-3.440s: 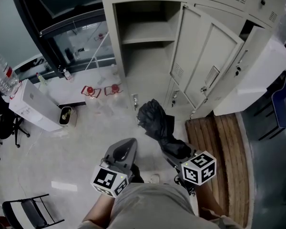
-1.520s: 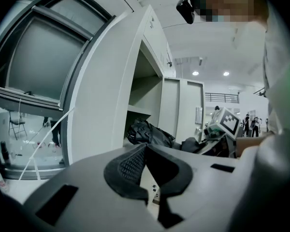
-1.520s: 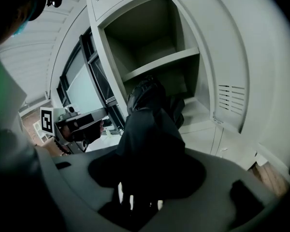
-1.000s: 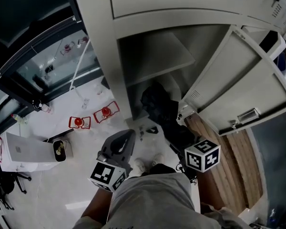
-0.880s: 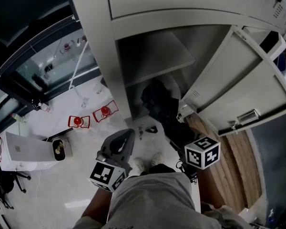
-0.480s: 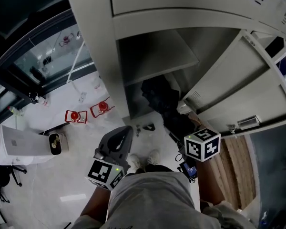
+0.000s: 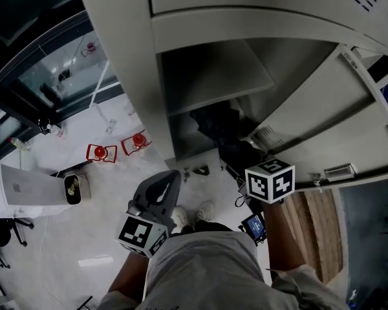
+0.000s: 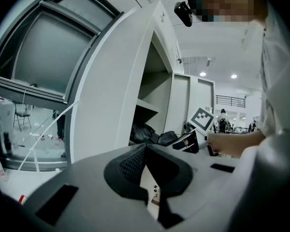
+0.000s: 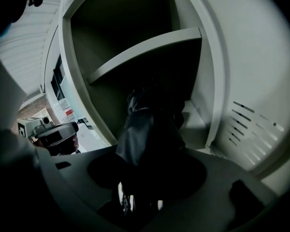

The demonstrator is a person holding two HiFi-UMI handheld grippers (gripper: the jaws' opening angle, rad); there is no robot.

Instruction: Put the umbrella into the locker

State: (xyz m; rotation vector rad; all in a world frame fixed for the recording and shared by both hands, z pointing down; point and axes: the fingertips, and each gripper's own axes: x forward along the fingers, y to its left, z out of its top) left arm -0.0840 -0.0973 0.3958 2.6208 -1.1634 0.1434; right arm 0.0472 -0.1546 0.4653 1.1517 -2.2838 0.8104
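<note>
Umbrella point(image 7: 215, 120), a black folded bundle, is sitting in the wide-set jaws of the right gripper point(image 7: 244, 161), which are clamping its near end. Over the last second that gripper has been pushing away from the person's body toward the locker point(image 7: 126, 76). The umbrella's far end, which a few seconds ago was hanging over the open floor well short of the cabinet, is now reaching in under the shelf point(image 7: 213, 76) of the open compartment. In my judgement the insertion is well under way but not finished: the near part is still sticking out past the threshold, and the release is yet to come. Whether the fabric is touching the compartment's bottom I cannot tell.

Nearest the body, the left gripper point(image 7: 167, 183) is idling low on the left, pointing roughly level, its jaws closed together on nothing. Farther out on the right, the right arm is stretching forward, tilting its gripper downward into the opening, just left of the open door point(image 7: 323, 128).
</note>
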